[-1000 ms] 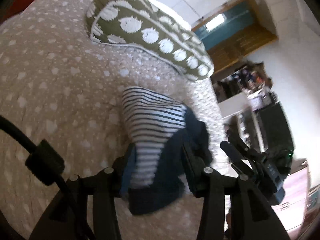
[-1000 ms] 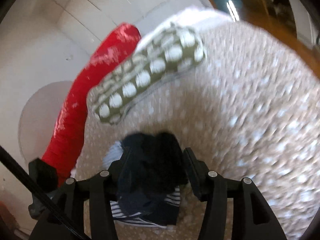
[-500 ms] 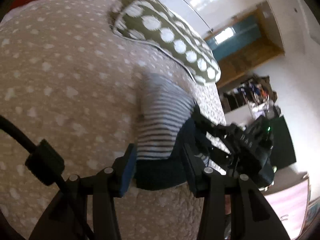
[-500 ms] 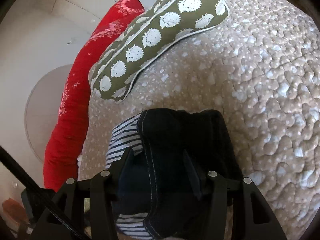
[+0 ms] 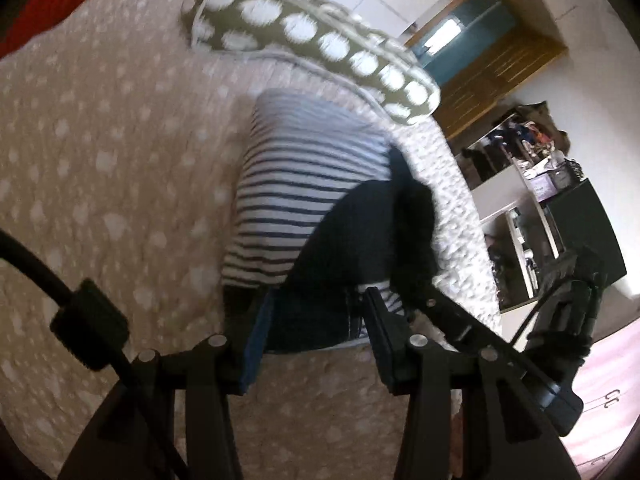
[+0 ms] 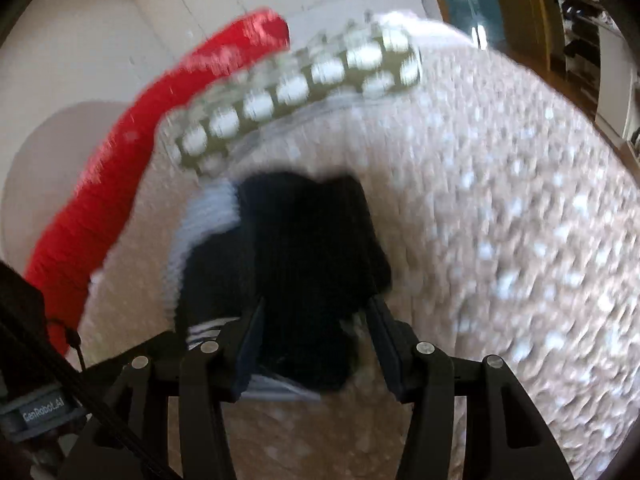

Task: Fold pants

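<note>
Both claws pinched the pants: left claw (image 5: 310,336) and right claw (image 6: 314,344) each clamped on the near hem, bundle draping ahead onto the bed (image 5: 100,168). Soft, light, floppy denim (image 5: 352,240); hems were the right grip.

Both sets of tongs, left (image 5: 310,338) and right (image 6: 316,344), have carried the dark pants (image 5: 352,248) lower onto the striped garment (image 5: 296,184), closer to the spotted pillow (image 5: 320,44).

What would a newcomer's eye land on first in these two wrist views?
Probably the folded pants, navy-and-white stripes with a dark denim side, lying on the beige spotted quilt between both sets of tongs. Behind them lies an olive pillow with white blobs, and a bright red cushion runs along the quilt's far edge.
</note>
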`<move>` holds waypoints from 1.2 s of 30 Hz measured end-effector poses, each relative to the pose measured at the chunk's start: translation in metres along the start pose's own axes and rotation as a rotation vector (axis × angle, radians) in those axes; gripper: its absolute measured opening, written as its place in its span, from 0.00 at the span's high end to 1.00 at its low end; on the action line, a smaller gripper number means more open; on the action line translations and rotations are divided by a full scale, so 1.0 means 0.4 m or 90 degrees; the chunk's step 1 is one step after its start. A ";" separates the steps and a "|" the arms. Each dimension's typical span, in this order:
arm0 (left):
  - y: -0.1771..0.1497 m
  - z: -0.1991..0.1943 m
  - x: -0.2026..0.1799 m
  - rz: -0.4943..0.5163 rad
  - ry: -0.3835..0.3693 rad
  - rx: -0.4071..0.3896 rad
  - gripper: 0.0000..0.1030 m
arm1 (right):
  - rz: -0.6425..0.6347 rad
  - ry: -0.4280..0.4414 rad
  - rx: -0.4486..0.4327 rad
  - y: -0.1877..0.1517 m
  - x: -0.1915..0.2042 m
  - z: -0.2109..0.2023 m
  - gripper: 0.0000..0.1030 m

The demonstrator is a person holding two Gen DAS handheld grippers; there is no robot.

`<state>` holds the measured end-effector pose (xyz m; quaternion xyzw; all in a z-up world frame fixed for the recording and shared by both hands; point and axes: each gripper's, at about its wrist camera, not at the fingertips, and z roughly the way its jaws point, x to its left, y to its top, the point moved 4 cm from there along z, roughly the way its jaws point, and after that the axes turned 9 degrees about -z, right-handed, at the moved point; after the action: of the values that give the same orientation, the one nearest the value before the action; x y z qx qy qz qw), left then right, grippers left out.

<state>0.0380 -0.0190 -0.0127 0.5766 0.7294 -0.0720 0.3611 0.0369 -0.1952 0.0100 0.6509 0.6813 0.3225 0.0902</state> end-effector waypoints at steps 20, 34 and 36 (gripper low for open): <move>-0.204 -0.518 -0.173 0.158 0.232 -0.485 0.04 | 0.004 -0.048 -0.114 -0.189 0.045 -0.301 0.40; -0.268 -0.367 -0.106 0.155 0.207 -0.282 0.04 | -0.068 -0.103 -0.057 -0.308 0.101 -0.301 0.35; -0.273 -0.359 -0.095 0.147 0.204 -0.267 0.04 | -0.082 -0.117 -0.050 -0.314 0.108 -0.295 0.34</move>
<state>-0.1203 -0.0093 0.0812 0.5723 0.7056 0.2141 0.3589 -0.1373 -0.1854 0.0443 0.6285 0.6975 0.2815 0.1981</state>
